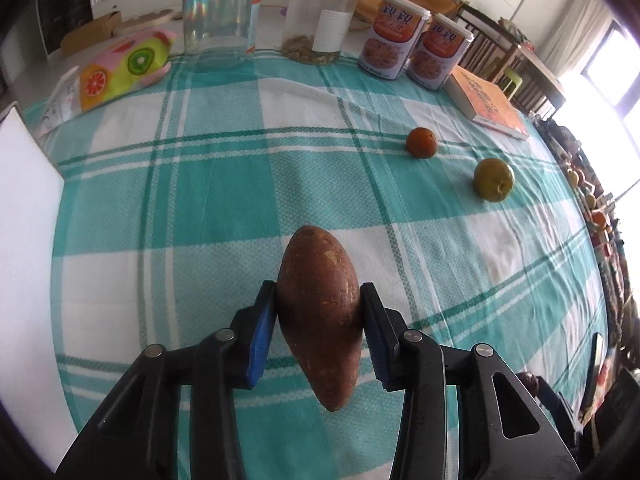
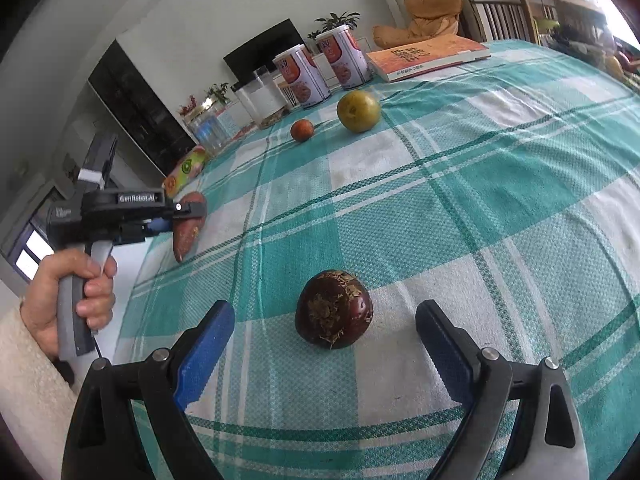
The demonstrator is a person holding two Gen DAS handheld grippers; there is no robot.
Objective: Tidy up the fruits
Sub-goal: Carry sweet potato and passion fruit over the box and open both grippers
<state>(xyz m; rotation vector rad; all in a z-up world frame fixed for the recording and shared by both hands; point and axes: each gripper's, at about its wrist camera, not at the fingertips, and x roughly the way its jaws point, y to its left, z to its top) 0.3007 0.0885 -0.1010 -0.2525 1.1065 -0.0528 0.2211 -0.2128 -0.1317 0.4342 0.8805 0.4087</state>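
Note:
My left gripper [image 1: 319, 289] is shut on a reddish-brown sweet potato [image 1: 320, 312], its blue pads pressing both sides, and holds it just above the teal checked tablecloth [image 1: 208, 184]. The right wrist view shows the same sweet potato [image 2: 190, 224] at the left, gripped by that tool in a person's hand [image 2: 80, 292]. My right gripper [image 2: 325, 308] is open, with a dark purple round fruit [image 2: 334, 308] lying on the cloth between its fingertips, untouched. A small orange fruit [image 1: 421, 142] [image 2: 302, 130] and a yellow-green fruit [image 1: 493, 180] [image 2: 358, 111] rest farther back.
Along the far edge stand a clear jar with a gold lid [image 1: 220, 16], a jar with a black lid [image 1: 320, 20] and two cans [image 1: 416, 44]. An orange book [image 1: 488, 100] lies at the right, a fruit-print pouch [image 1: 124, 68] at the left. A white board [image 1: 24, 240] borders the left side.

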